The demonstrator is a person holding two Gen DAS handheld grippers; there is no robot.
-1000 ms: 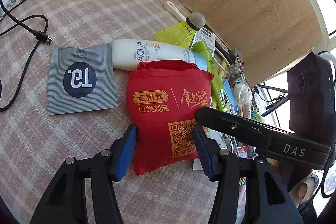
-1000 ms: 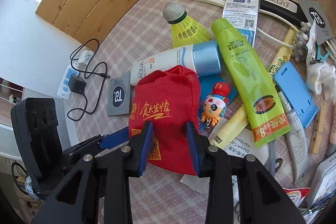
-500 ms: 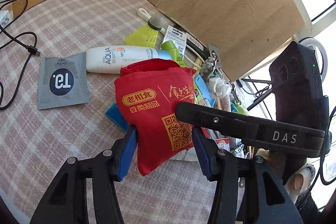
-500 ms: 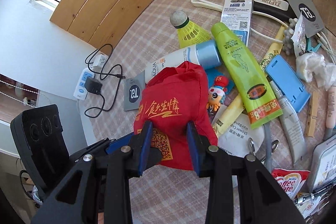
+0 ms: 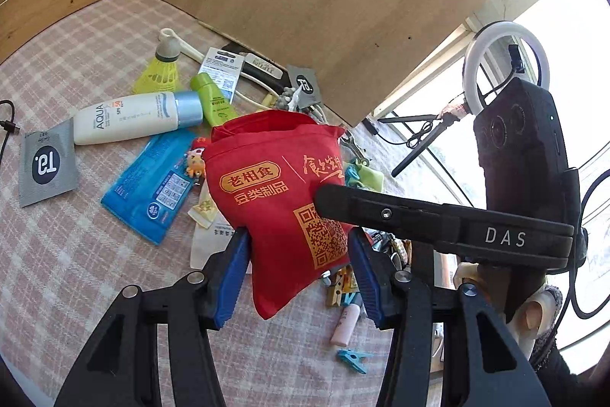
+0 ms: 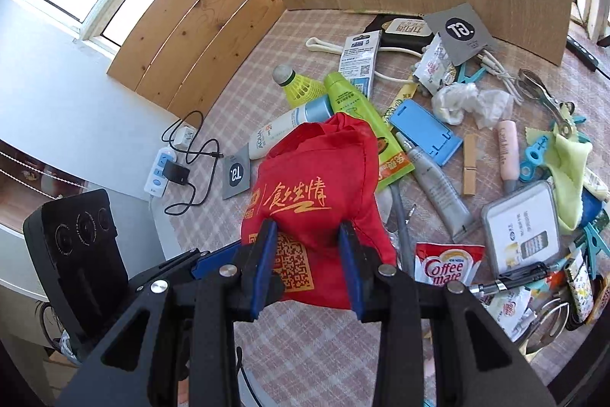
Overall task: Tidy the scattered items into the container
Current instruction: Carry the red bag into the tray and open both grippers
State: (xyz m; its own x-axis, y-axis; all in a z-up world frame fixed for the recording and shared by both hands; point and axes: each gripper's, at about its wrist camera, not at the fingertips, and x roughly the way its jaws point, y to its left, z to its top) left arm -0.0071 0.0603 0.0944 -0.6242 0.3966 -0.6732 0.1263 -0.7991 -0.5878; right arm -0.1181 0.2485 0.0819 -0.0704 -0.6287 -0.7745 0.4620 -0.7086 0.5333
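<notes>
Red fabric bag (image 5: 274, 193), gold print, QR code, mouth slack; left gripper (image 5: 299, 273) and right gripper (image 6: 307, 264) jaws pinch it.

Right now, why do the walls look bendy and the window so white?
Left wrist view: the fisheye lens bends the wooden board, and daylight washes the window white. Right wrist view: the planks curve the same way; the red bag stays sharp.

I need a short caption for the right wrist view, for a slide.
Both claws hold a red bag above a checked cloth scattered with small items.
</notes>
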